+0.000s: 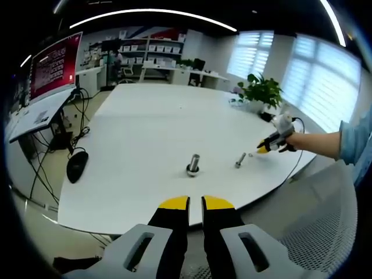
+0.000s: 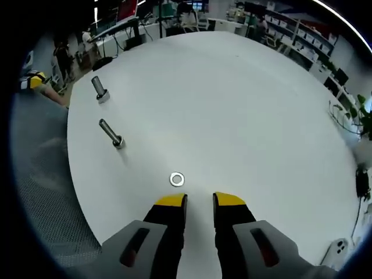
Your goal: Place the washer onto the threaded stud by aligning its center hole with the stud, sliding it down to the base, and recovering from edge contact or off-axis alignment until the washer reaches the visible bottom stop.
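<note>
Left gripper view: the left gripper (image 1: 195,202), jaws nearly closed and empty, points across a white table (image 1: 145,128) at two upright studs, one thick (image 1: 193,164), one slim (image 1: 240,160). A sleeved arm (image 1: 325,144) holds the right gripper (image 1: 263,149) low beside them. Shelves (image 1: 151,49), a plant (image 1: 261,90) and blinds (image 1: 317,81) lie behind.

Right gripper view: its jaws stand narrowly apart, empty; the washer (image 2: 176,179) lies flat just ahead, well apart from both studs.

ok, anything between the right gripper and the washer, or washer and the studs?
Nothing visible. The washer lies flat on the bare table just ahead of the right gripper, which is open. Open tabletop also runs from the washer to the nearer stud and the farther stud.
</note>
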